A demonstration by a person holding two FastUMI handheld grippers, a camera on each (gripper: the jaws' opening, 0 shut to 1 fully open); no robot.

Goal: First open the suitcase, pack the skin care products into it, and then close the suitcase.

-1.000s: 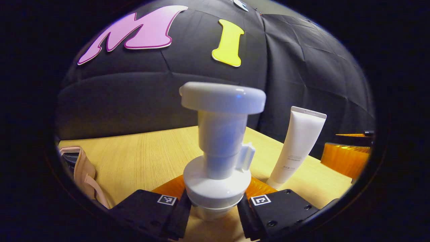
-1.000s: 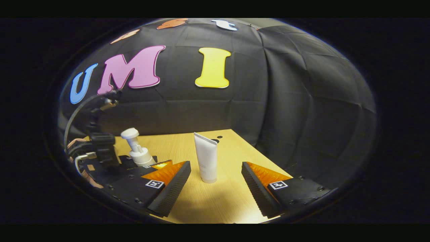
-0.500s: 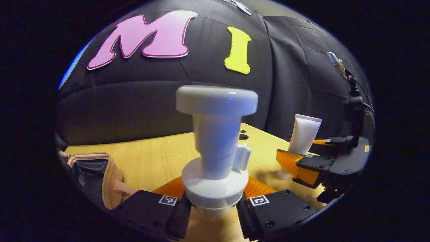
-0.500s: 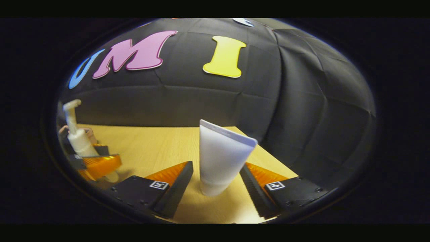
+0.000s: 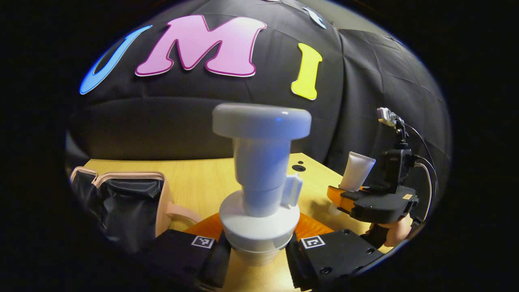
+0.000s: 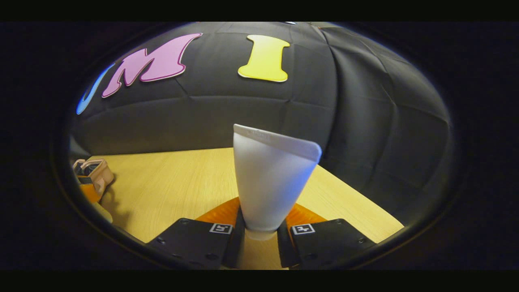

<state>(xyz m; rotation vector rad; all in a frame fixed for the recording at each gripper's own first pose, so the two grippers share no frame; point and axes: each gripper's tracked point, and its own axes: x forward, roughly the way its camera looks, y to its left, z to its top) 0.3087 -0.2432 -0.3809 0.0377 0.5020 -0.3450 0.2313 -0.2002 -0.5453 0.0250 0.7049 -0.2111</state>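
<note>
1. Since a second ago, my right hand-held gripper (image 6: 257,243) has gone from standing open around the white tube (image 6: 272,178) to clamping it low on its body. My left view has swung so the suitcase (image 5: 125,202) now shows more fully.
2. The tube stands cap-down, crimped end up, pinched near its base between both fingers. I judge the low hold keeps it from tipping while it is carried.
3. My left hand-held gripper (image 5: 257,259) is closed on the pump bottle (image 5: 261,174), both fingers pressing just under its collar. The pump head rises upright above them, so nothing presses it down.
4. In the left gripper view the right hand-held gripper and its tube (image 5: 357,172) sit off to the right, well apart from the bottle, so the two loads do not collide.
5. The suitcase lies open on the surface (image 5: 202,182), its dark lining exposed, left of the bottle. I judge both products are ready to go in; closing is not yet done.
</note>
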